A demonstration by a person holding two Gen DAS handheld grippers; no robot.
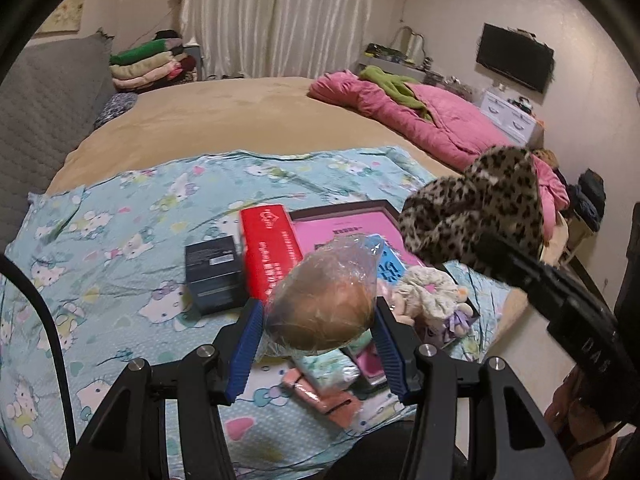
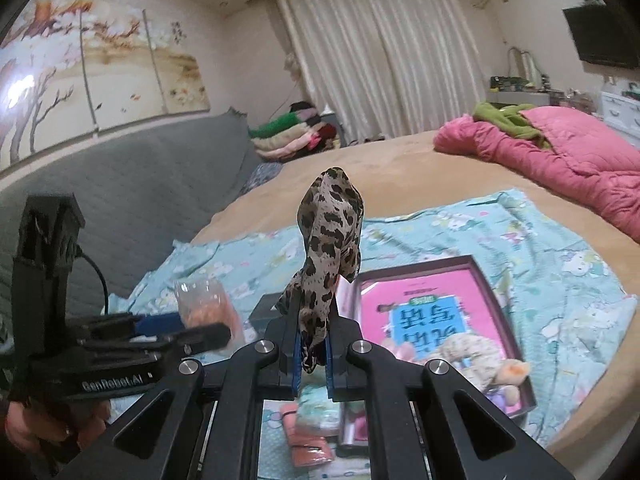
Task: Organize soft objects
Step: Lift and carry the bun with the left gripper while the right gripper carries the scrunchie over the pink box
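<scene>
We've got the left gripper [image 1: 320, 316] clamped on a clear plastic bag [image 1: 324, 300] with a soft tan-orange lump inside, contents unclear. Right gripper [image 2: 312, 344] is pinched tight on a leopard-print scrunchie [image 2: 330, 256], fabric standing up above the fingers. Both are held above the blue cartoon-print sheet [image 1: 120, 220]. The pink-lined tray [image 2: 516, 344] at right is partly blocked; small items near us are blurred.

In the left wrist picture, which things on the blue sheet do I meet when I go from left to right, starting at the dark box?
Dark box → red box → plastic-wrapped round thing held in the left gripper → cream scrunchie → leopard-print cloth held up by the right gripper.
</scene>
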